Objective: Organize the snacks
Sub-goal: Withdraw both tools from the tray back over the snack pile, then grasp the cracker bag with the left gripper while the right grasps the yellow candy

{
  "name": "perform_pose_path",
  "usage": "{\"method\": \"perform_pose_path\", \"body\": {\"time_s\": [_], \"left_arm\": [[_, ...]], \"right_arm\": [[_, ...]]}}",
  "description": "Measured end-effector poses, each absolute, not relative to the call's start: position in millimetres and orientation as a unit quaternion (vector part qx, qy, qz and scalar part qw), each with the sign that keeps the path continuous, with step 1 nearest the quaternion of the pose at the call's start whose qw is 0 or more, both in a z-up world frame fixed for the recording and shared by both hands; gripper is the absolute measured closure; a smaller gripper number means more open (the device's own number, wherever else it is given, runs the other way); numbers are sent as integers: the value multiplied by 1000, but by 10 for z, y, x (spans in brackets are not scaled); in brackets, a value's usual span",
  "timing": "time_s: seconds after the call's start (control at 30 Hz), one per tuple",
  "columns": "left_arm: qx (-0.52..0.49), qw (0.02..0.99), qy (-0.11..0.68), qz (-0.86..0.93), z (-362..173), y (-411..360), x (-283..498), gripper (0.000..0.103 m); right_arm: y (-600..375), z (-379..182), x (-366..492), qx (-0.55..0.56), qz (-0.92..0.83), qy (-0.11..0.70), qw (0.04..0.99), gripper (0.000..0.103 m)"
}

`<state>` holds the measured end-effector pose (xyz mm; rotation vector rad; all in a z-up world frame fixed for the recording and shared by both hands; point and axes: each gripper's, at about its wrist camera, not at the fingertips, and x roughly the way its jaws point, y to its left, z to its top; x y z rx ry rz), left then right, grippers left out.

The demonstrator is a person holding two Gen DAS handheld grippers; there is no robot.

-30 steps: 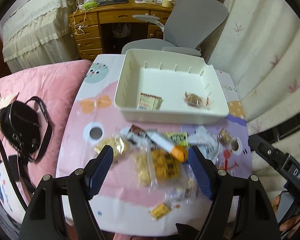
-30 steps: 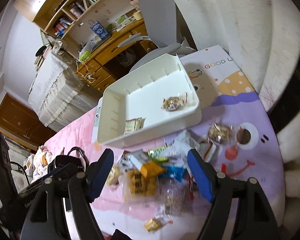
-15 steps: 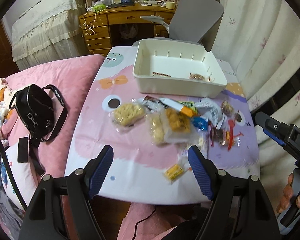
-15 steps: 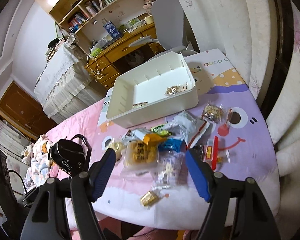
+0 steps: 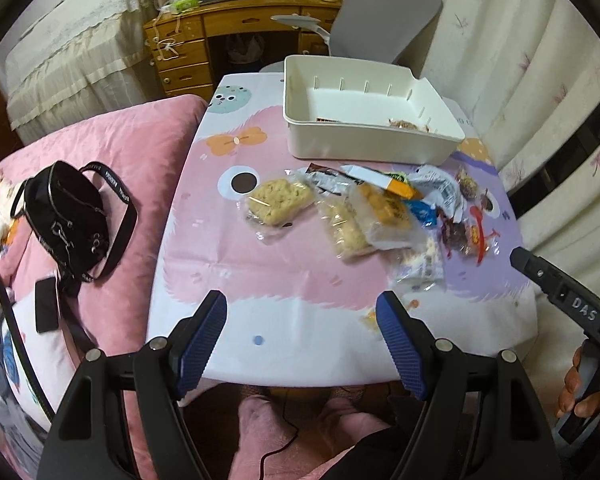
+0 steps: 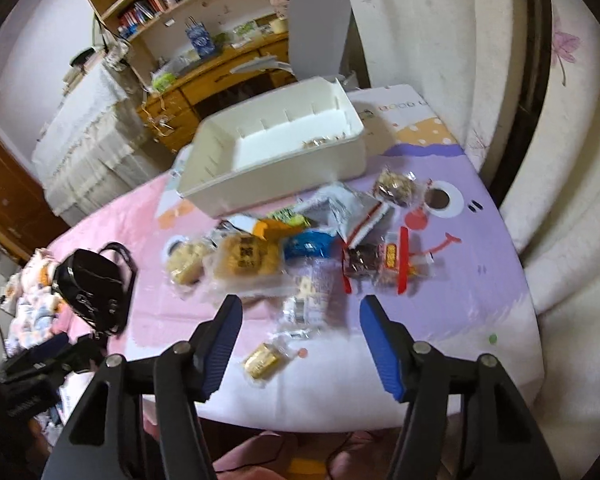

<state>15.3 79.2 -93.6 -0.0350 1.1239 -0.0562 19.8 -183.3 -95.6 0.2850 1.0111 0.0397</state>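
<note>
A white bin [image 5: 364, 140] [image 6: 260, 184] stands at the far side of the cartoon-printed table [image 5: 260, 280] and holds two small snacks. In front of it lies a heap of wrapped snacks [image 5: 380, 208] [image 6: 292, 248]: pale biscuits, an orange pack, a blue pack, dark sweets. A small gold-wrapped snack [image 6: 262, 362] lies alone near the front edge. My left gripper [image 5: 302, 340] hangs open over the table's near edge with nothing in it. My right gripper [image 6: 298, 342] is above the gold snack and a clear packet; its jaws are closing, with nothing pressed between them.
A pink quilt with a black bag [image 5: 66, 212] and a dark phone [image 5: 46, 310] lies left of the table. A grey chair [image 5: 384, 12] and a wooden desk [image 5: 220, 36] stand behind the bin. Curtains [image 5: 520, 60] hang on the right. A person's hand [image 5: 578, 392] holds the right gripper.
Both grippers have drawn back from the bin and snack heap toward the table's near edge. The right gripper's jaws have narrowed; the left gripper's have kept their width.
</note>
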Motion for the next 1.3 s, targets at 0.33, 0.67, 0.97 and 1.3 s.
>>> {"method": "perform_pose_path", "body": {"time_s": [0.33,0.67,0.97,1.3], "left_arm": [[29,826,553,-104,-1064,1382,405,26],[82,818,527,-216,-1221,1592,524,21],[137,817,500,-253,-1462,1432,681,21],[197,792,520,-253,-1759,1122,1129,21]], "right_arm": [[-1314,-1373,24,179,-72,535,823,41],[-683,-1586,-354,225,-144,519,812,41],[-433,-1674,-461,219,-169,453,847,41],[-481,-2041,-255,214,-187,429,857,41]]}}
